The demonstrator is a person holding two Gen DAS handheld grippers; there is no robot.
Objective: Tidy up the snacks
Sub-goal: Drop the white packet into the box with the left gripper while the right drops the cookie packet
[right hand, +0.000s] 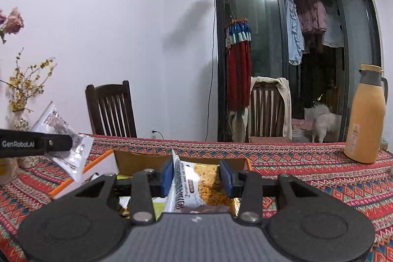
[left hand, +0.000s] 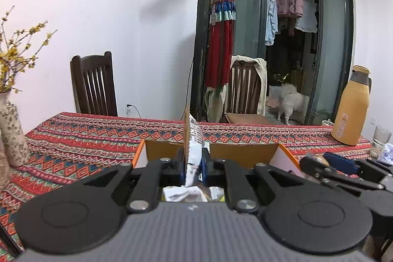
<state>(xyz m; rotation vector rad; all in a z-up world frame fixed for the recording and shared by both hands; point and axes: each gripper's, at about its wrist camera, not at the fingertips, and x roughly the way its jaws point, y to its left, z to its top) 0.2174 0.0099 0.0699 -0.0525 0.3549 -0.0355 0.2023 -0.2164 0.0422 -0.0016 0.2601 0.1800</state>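
Patterned red cloth [left hand: 86,139] covers the whole surface, with white walls behind and a dark sliding door at about 1 o'clock where a white dog [right hand: 323,120] is poking around. An orange-edged cardboard box [left hand: 245,155] sits open in the middle of the cloth.

Left gripper [left hand: 194,163] has its jaws squeezed nearly together on a thin white packet [left hand: 194,136], which stands on edge and sticks up toward 12 o'clock, above the box. From the right-hand camera that same packet [right hand: 61,136] hangs at 9 o'clock, tilted, clear of the cloth.

Right gripper [right hand: 197,178] has its jaws partly apart, clamped on a fatter snack bag [right hand: 194,188] with white print and a window of yellowish crumbly stuff; it's held over the box too.

Tan thermos [right hand: 364,119] stands at 3 o'clock, a flower vase [left hand: 11,134] at 9, and two wooden chairs are along the far side.
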